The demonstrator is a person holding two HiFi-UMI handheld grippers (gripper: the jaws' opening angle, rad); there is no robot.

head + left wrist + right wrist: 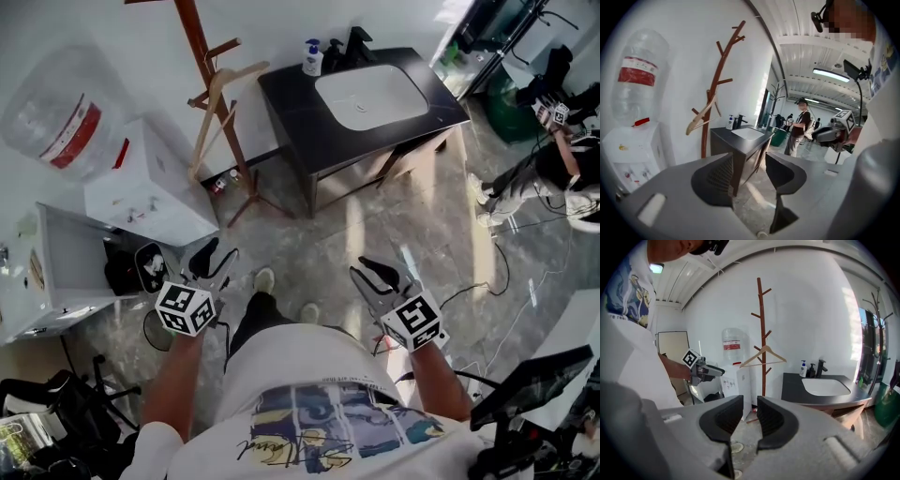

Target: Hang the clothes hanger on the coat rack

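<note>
The hanger [752, 357], pale wood, already hangs from a middle peg of the rack [762, 315], left of the sink counter [794, 392], long axis roughly level. It is well ahead of both claws and nearer my left claw [749, 161]. That claw gapes wide and empty; my right claw [750, 404] is barely parted, also empty.

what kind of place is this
Likely an indoor demo or test space furnished like a home corner: a sink vanity, a water dispenser and a wooden coat rack stand along a white wall.
</note>
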